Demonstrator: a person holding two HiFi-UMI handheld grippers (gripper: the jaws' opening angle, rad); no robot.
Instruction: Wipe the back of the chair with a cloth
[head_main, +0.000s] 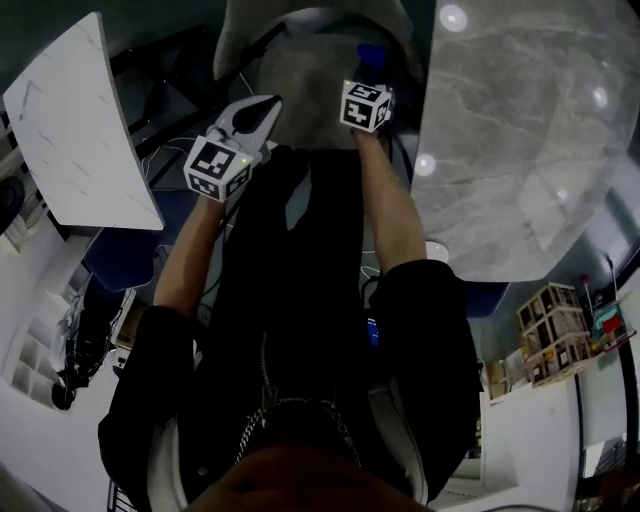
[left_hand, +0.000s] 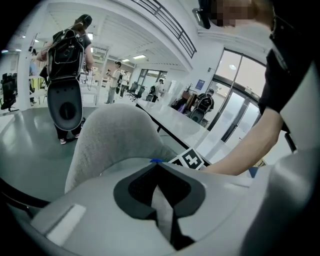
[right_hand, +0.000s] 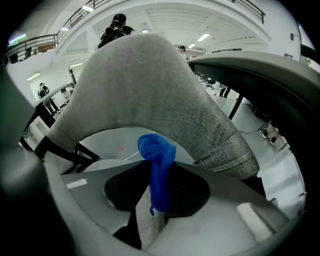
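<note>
Cloth (right_hand: 157, 160) looks soft and floppy, pinched tight by its bunched end in the right tongs (right_hand: 156, 167) near the chair back (right_hand: 145, 85); left tongs (left_hand: 158, 167) are closed on nothing.

We find no word, number or brand clear enough to read. The left cube (head_main: 215, 168) and the right cube (head_main: 365, 105), at the upper middle of the head view, carry only black-and-white square patterns. The small blue sign (left_hand: 200, 84), upper right of centre, is too small to read.
</note>
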